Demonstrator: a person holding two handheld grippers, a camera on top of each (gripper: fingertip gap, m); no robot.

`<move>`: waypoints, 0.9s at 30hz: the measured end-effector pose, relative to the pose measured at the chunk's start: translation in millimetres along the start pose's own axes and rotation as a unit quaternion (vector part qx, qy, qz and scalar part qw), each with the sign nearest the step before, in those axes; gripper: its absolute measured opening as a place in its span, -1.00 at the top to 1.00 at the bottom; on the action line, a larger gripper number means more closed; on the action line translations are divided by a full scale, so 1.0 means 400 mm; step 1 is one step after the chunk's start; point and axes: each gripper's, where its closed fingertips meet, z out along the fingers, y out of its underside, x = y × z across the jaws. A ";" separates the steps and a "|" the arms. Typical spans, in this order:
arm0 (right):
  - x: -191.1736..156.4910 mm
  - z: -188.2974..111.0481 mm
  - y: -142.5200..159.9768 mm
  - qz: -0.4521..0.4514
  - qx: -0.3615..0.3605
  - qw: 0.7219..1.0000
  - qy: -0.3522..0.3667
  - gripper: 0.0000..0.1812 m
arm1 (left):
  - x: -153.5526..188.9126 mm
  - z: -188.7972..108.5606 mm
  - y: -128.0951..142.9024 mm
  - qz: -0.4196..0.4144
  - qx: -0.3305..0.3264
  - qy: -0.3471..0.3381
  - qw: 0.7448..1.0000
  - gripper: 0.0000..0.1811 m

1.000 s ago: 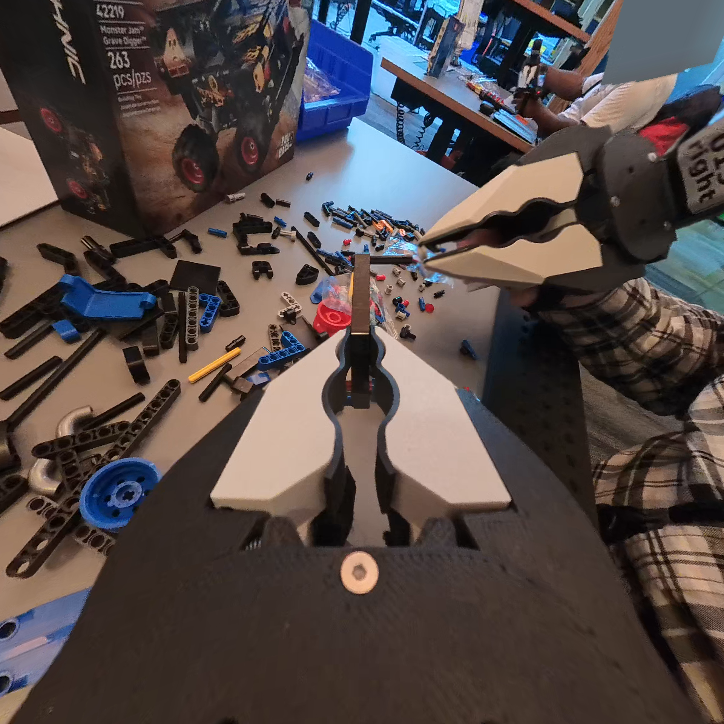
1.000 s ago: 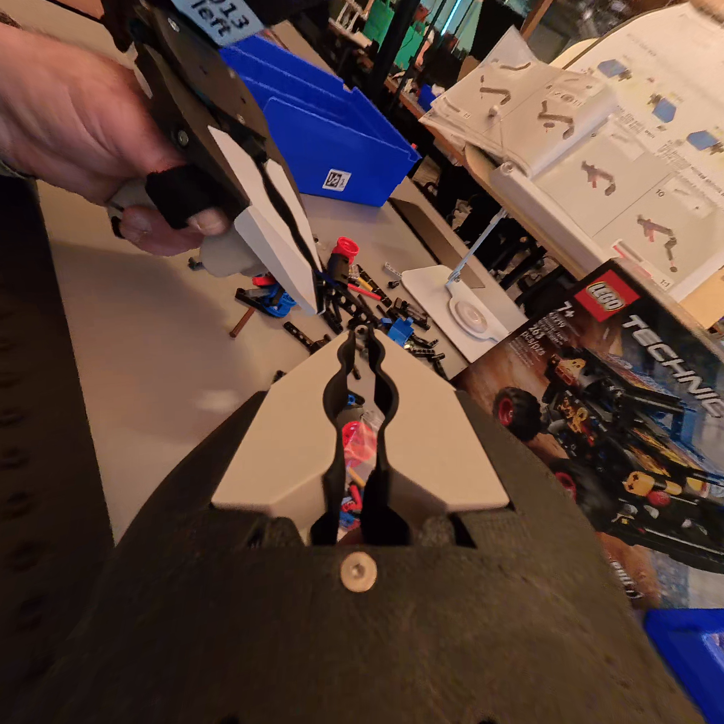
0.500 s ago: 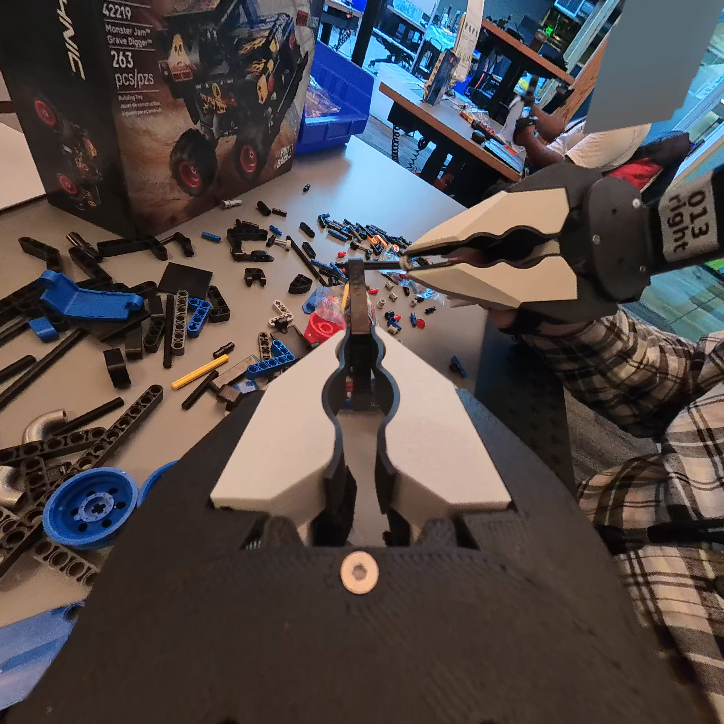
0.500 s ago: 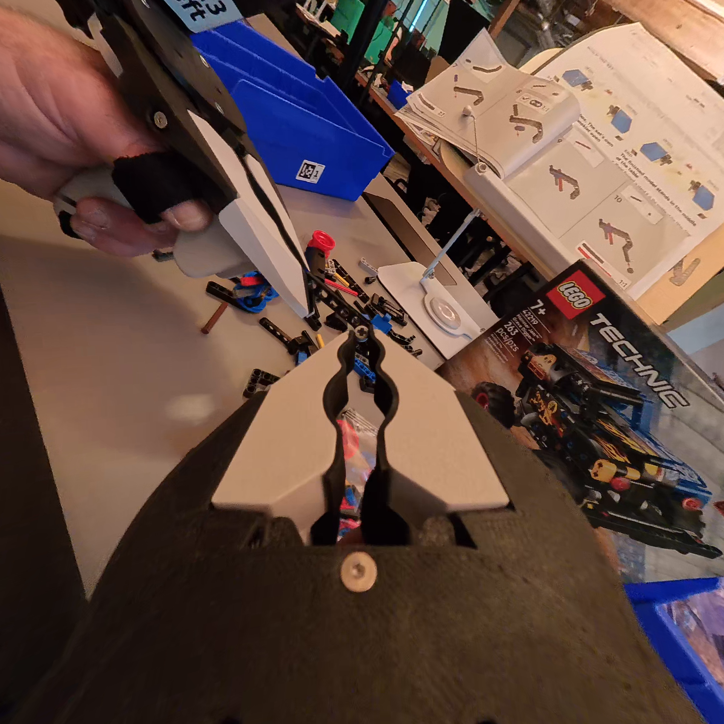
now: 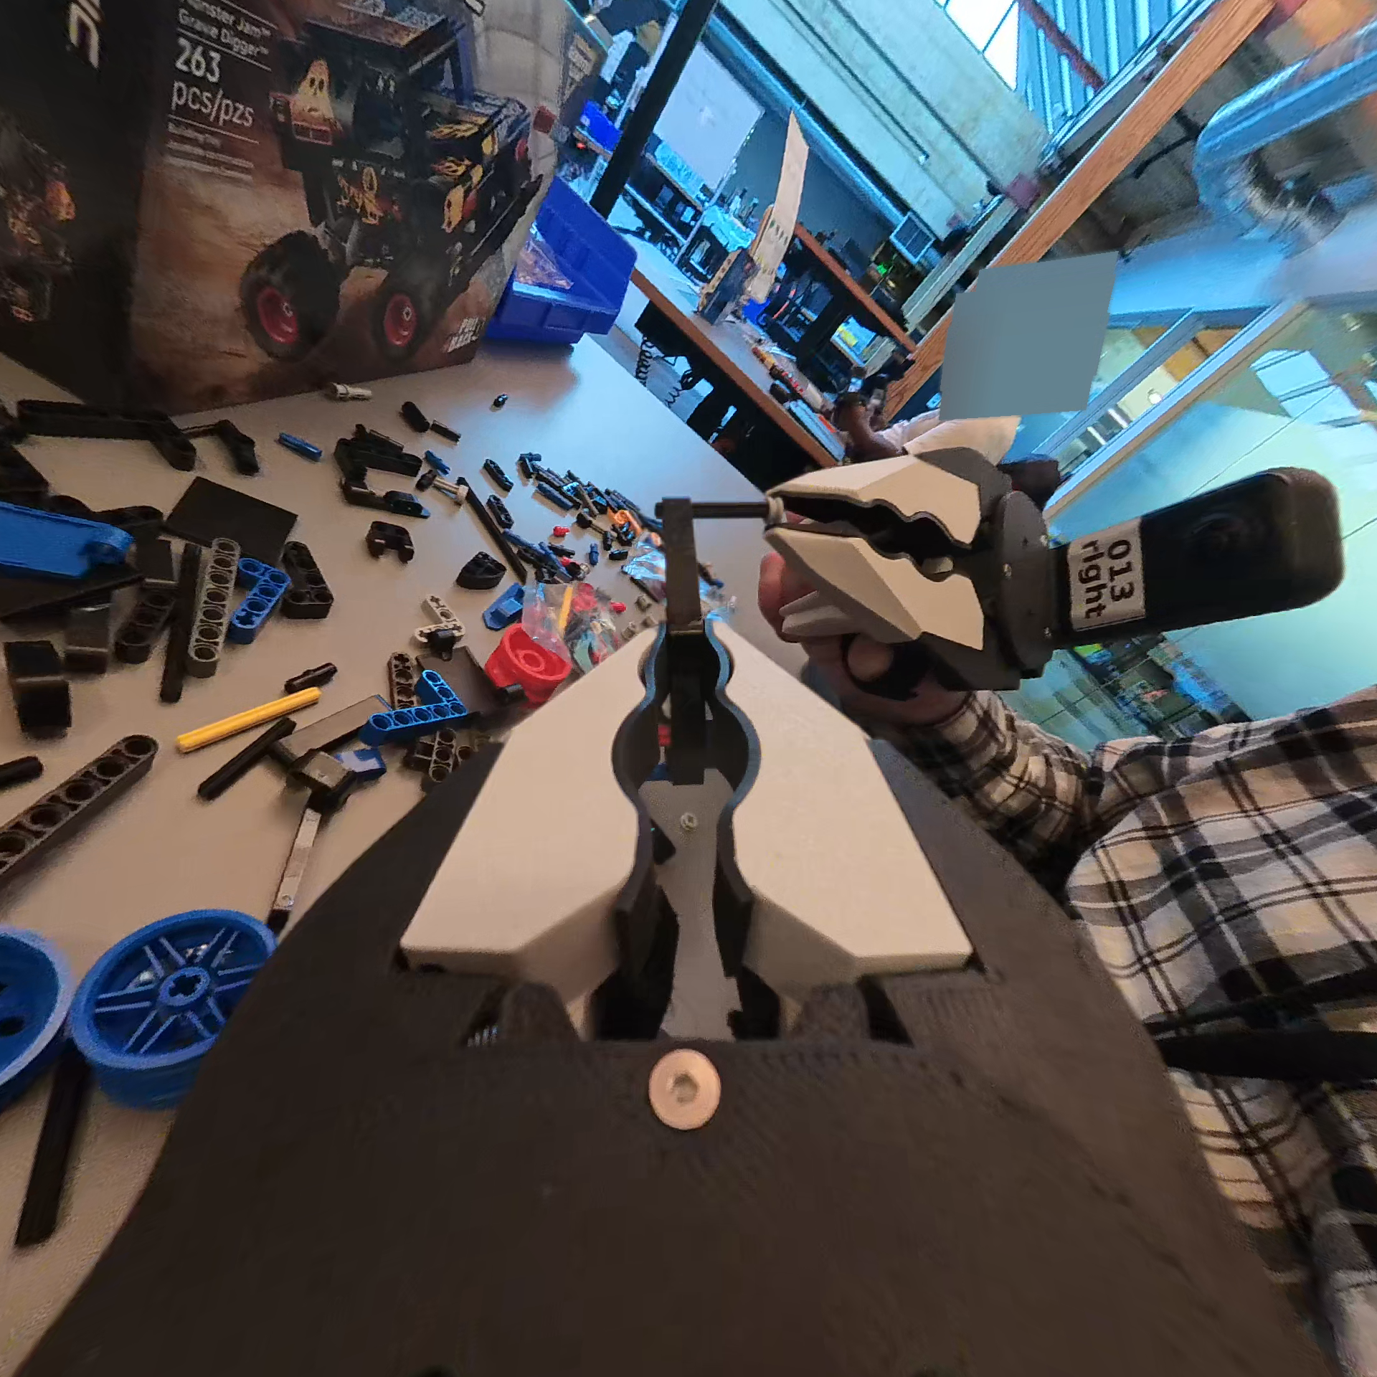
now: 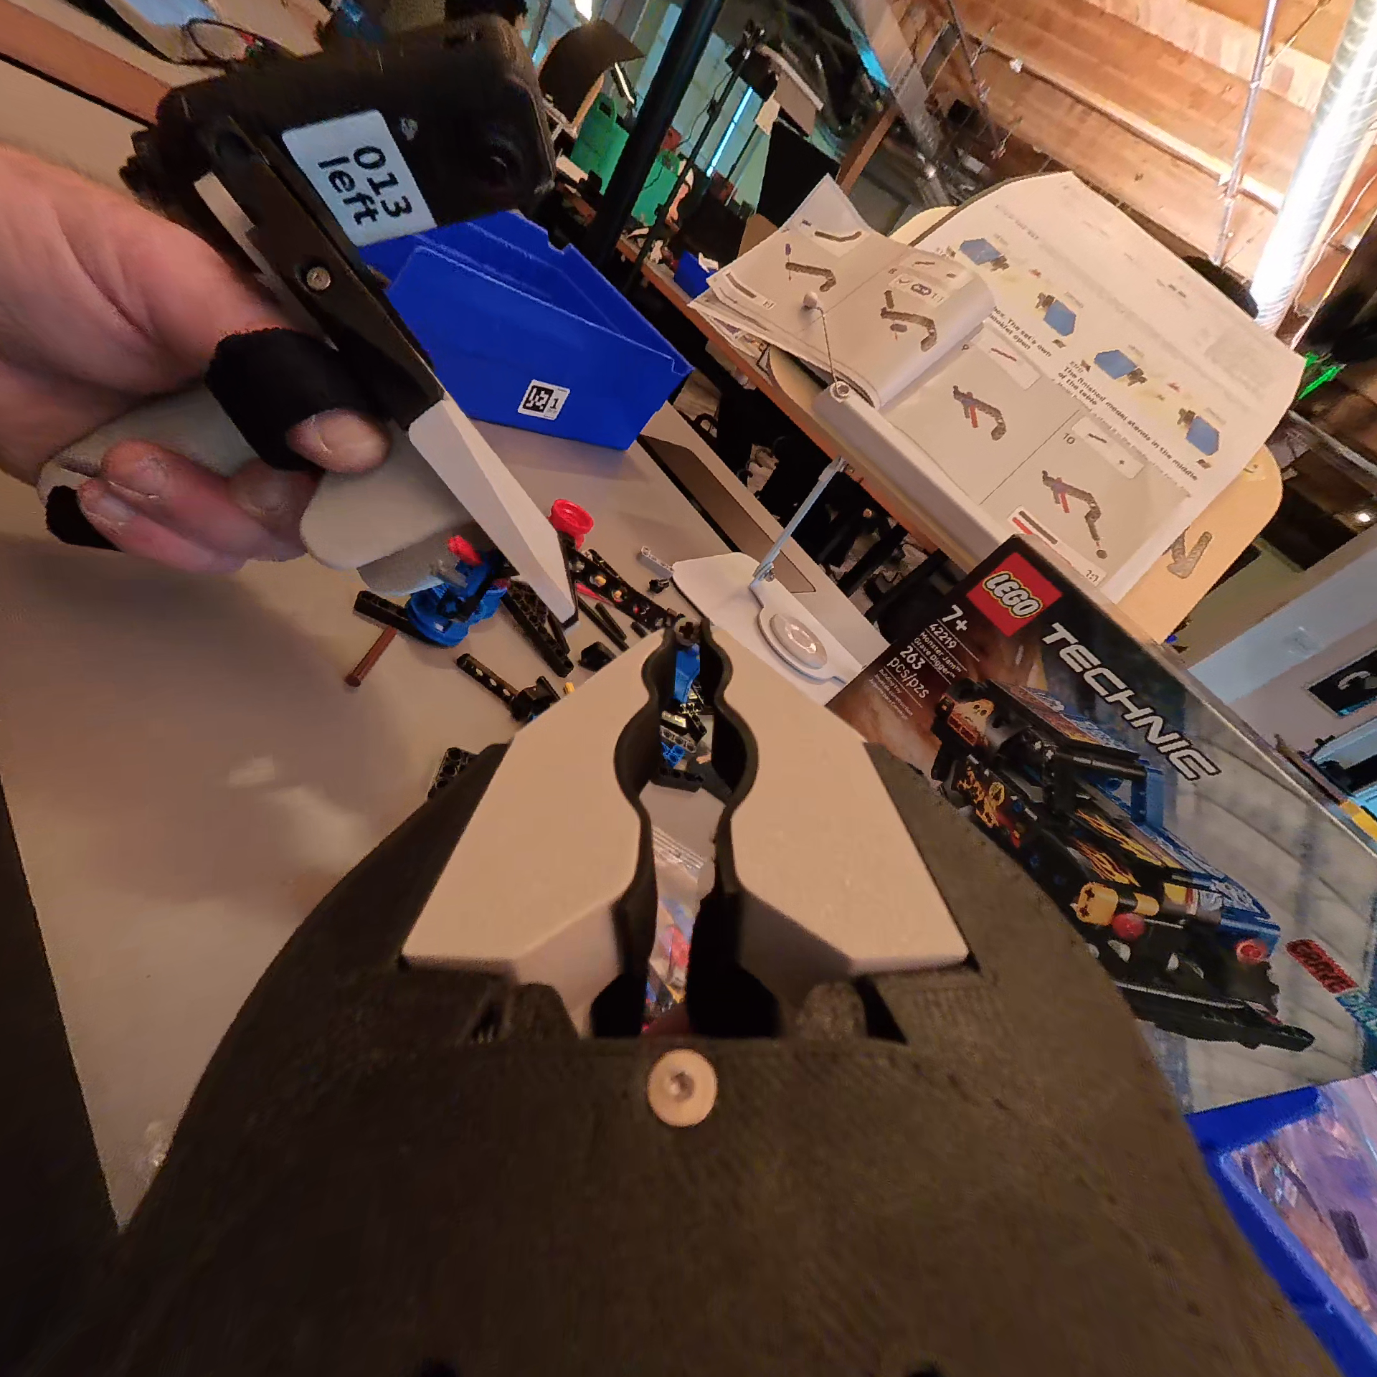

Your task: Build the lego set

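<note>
The left tongs [image 5: 684, 641] are clamping a narrow black Lego beam [image 5: 679, 566], holding it upright above the grey worktop [image 5: 611, 402] so its long axis is running straight out from the fingertips. The right tongs [image 5: 775, 521] are pinching a thin black axle [image 5: 726, 510] at its end, and they are nearly closed on it. The axle is lying crosswise, at right angles to the beam, with its far end meeting the beam's top hole; I am judging that pushing it leftward through the hole is the coming move, and the right hand is doing it. Two blue spoked wheel hubs [image 5: 175, 991] are sitting at the worktop's near left, one red round hub [image 5: 525, 659] among the loose pieces, and one printed set box [image 5: 283, 186] is standing behind them.
</note>
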 end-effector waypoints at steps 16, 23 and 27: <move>0.019 0.014 0.002 0.044 -0.017 0.999 0.025 0.96 | -0.006 0.010 -0.014 0.104 0.017 -0.077 0.991 0.94; 0.034 0.015 -0.007 0.060 -0.001 0.997 0.040 0.96 | 0.003 0.016 -0.026 0.077 0.045 -0.065 0.994 0.94; 0.041 0.014 -0.012 0.062 0.005 0.997 0.047 0.96 | 0.009 0.018 -0.031 0.047 0.061 -0.046 0.996 0.95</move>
